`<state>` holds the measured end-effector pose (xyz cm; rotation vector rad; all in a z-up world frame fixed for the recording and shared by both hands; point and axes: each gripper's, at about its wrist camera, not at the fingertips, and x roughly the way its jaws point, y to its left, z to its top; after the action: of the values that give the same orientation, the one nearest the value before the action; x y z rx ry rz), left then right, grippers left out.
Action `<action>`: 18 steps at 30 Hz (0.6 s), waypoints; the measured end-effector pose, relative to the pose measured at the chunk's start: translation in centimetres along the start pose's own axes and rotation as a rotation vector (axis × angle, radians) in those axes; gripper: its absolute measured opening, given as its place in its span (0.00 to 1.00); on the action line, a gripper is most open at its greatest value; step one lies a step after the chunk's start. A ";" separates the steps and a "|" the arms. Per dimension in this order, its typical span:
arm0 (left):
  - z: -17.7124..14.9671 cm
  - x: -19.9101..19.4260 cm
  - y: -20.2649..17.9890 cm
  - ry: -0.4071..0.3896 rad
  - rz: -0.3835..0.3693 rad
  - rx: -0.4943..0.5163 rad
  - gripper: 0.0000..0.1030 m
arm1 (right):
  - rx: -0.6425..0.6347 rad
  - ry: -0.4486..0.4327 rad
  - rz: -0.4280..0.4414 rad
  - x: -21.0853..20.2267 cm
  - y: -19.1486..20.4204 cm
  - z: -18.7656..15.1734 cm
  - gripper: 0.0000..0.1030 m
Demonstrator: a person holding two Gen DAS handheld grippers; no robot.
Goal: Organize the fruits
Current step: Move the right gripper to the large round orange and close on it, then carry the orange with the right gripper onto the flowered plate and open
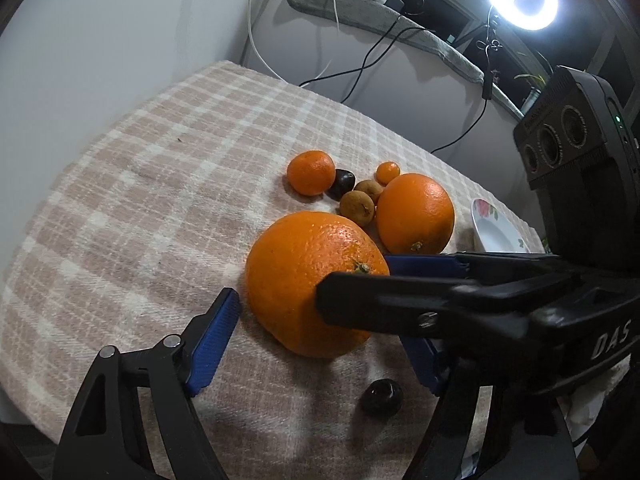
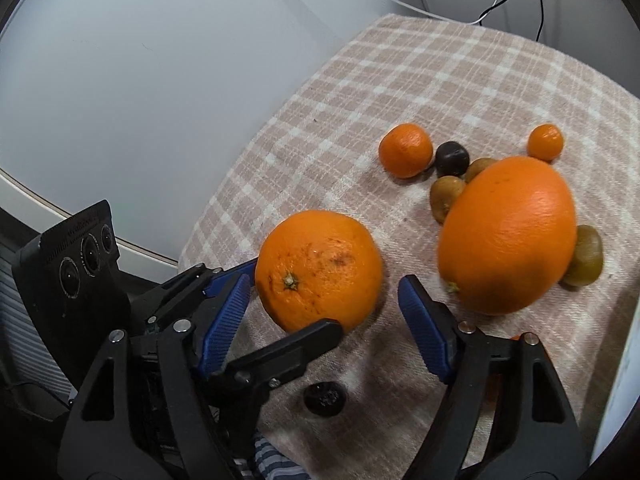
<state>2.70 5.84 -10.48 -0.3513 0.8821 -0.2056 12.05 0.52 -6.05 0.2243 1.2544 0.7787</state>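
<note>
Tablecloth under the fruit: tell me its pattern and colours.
The woven tablecloth is a beige and cream plaid check, shown best in the left wrist view.

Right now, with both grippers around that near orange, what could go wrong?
The left gripper and right gripper cross at the same near orange, jaws open, so they could collide or knock it rolling. It might roll into the second large orange and scatter the small brown fruits beside it. The dark fruit below the jaws could get nudged or squashed.
</note>
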 end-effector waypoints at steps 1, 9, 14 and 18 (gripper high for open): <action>0.0 0.1 -0.1 0.001 -0.004 0.002 0.71 | 0.001 0.006 0.004 0.1 0.0 0.0 0.70; 0.1 0.1 -0.4 -0.006 0.018 0.009 0.71 | 0.005 0.015 0.016 0.8 0.0 0.1 0.69; 0.1 -0.7 -1.0 -0.031 0.040 0.031 0.71 | 0.000 0.001 0.035 0.2 0.2 0.0 0.68; 0.3 -1.5 -2.0 -0.056 0.053 0.055 0.71 | -0.008 -0.024 0.049 -1.0 0.5 -0.2 0.68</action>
<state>1.94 4.54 -8.45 -0.2807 0.8284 -0.1704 11.59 0.22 -5.05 0.2577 1.2271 0.8206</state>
